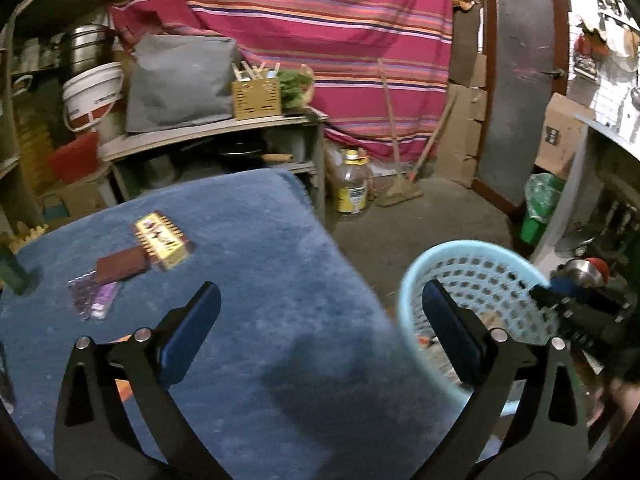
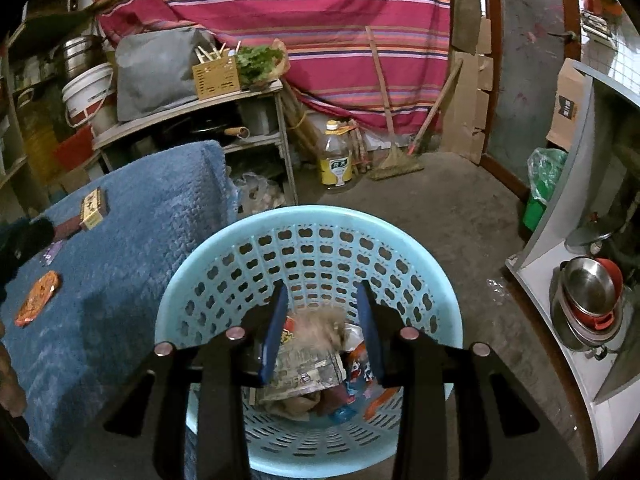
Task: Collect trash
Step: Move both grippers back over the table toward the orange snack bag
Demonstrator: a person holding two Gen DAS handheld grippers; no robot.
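My left gripper [image 1: 320, 300] hangs wide open over the blue towel-covered table [image 1: 256, 264], with nothing between its fingers. Beyond it on the towel lie a yellow box [image 1: 162, 246], a brown wrapper [image 1: 120, 268] and a purple wrapper [image 1: 94, 296]. The light blue basket [image 2: 308, 220] stands on the floor beside the table and holds several wrappers. My right gripper [image 2: 322, 300] is over the basket, partly open. A blurred brownish scrap [image 2: 320, 322] shows between and below its fingers, apart from the pads. An orange wrapper [image 2: 38, 298] lies on the towel's near side.
A shelf [image 1: 216, 132] with a wooden box and greens stands behind the table. On the floor are an oil bottle [image 2: 336, 160], a broom [image 2: 396, 160] and a green bin [image 2: 538, 204]. Stacked pots [image 2: 588, 300] sit in a cabinet at the right. A striped cloth hangs at the back.
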